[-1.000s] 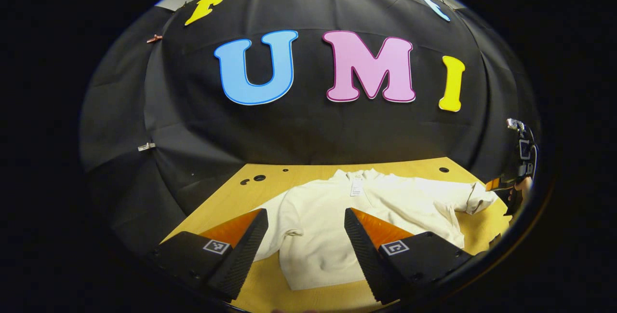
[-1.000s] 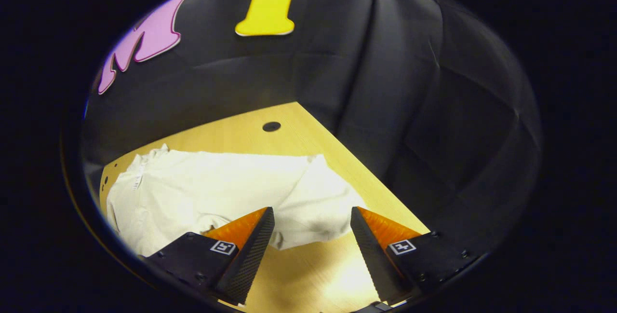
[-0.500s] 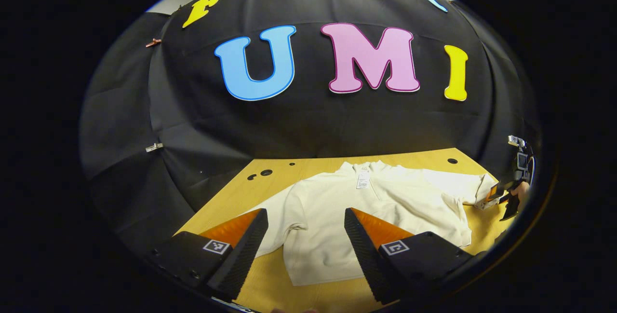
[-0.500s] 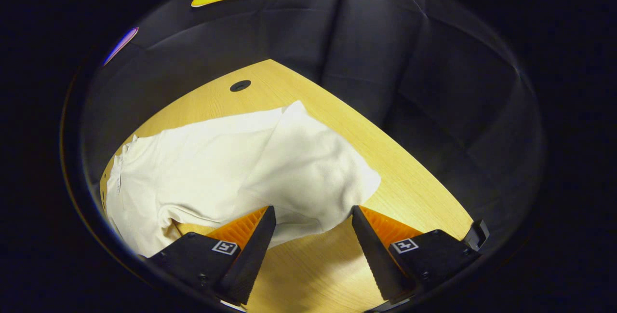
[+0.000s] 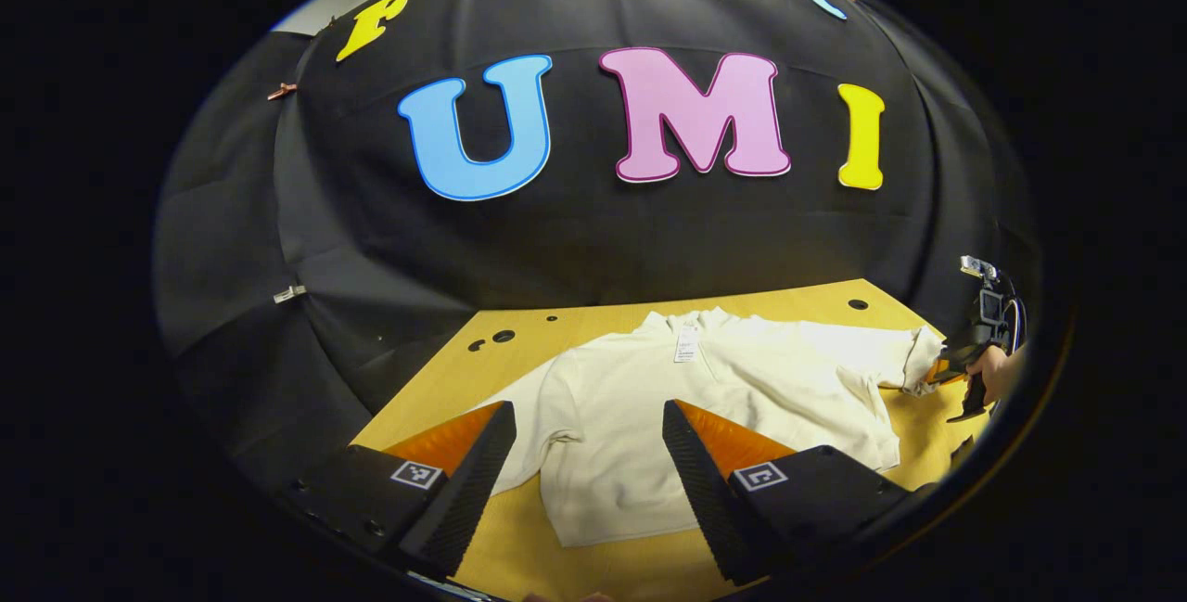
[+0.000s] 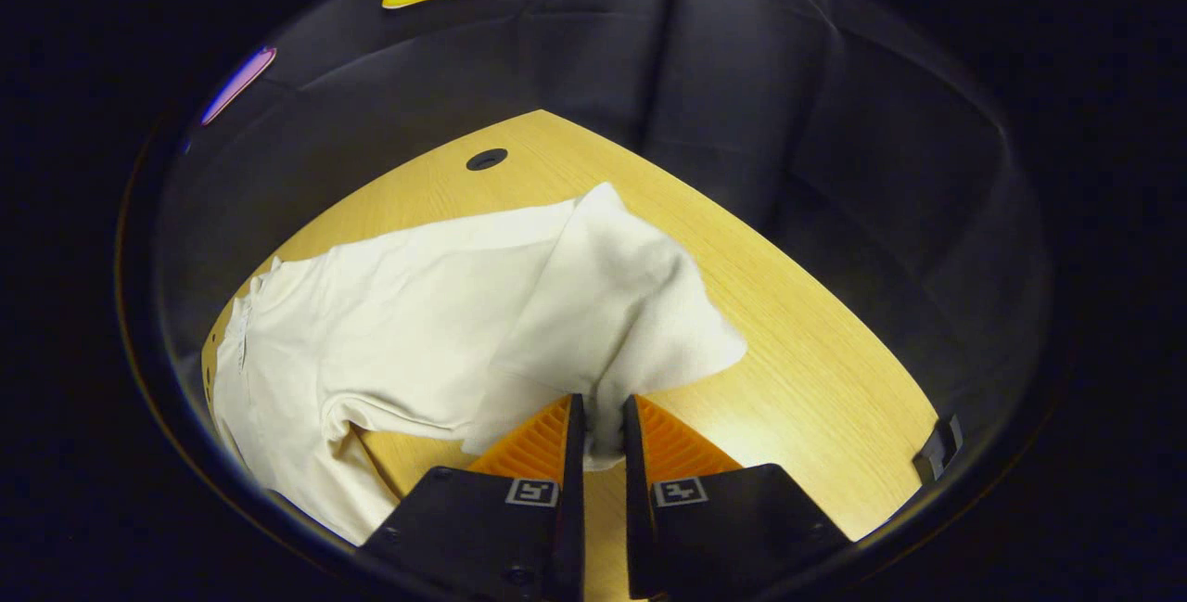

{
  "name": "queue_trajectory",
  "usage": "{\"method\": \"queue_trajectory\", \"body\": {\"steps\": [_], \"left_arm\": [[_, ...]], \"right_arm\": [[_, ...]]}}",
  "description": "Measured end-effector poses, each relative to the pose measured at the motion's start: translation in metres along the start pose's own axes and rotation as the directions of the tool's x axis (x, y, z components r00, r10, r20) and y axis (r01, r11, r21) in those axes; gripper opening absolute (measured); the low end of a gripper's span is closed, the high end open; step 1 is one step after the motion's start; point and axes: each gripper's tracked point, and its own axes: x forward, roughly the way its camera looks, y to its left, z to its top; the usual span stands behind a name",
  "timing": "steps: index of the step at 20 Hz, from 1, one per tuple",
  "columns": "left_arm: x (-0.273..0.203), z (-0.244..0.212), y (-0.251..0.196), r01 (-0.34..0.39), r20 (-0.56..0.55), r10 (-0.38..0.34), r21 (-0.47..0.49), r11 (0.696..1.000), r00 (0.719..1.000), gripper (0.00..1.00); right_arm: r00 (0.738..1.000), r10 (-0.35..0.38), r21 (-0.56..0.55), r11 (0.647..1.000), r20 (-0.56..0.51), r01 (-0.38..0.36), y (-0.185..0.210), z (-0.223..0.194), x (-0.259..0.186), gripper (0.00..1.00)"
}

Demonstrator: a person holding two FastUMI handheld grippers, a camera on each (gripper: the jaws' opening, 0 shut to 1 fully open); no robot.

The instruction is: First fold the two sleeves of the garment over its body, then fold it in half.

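Bare table [image 5: 519, 546] along the near edge and left of the garment [image 5: 705, 407]; the booth's cloth wall [image 5: 575, 249] closes the far side and both flanks.

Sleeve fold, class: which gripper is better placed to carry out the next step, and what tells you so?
Right. The right gripper is shut on the sleeve cuff, ready to carry it over the garment's body. The left gripper hovers open above the table, gripping nothing.

Garment [image 5: 640, 416] — soft matt cloth; table [image 6: 797, 305] — smooth wood.
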Motion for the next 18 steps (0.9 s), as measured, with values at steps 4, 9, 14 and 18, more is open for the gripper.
{"method": "queue_trajectory", "body": {"steps": [4,9,14,18], "left_arm": [[0.001,0.000,0.005,0.005,-0.004,-0.005,0.009,1.000,1.000,0.98],[0.001,0.000,0.013,0.018,0.005,-0.018,0.029,0.999,1.000,0.98],[-0.005,-0.002,0.020,0.018,0.020,-0.018,0.008,1.000,1.000,0.98],[-0.011,-0.008,0.033,-0.001,0.026,0.002,-0.005,1.000,1.000,0.98]], "right_arm": [[0.997,0.071,0.059,0.996,-0.012,-0.070,-0.001,0.001,-0.004,0.08],[0.990,0.109,-0.012,0.994,0.092,-0.108,0.013,0.042,-0.026,0.07],[0.949,0.223,-0.082,0.974,0.222,-0.210,0.070,0.122,-0.067,0.07],[0.895,0.347,-0.172,0.936,0.281,-0.308,0.151,0.165,-0.106,0.07]]}}
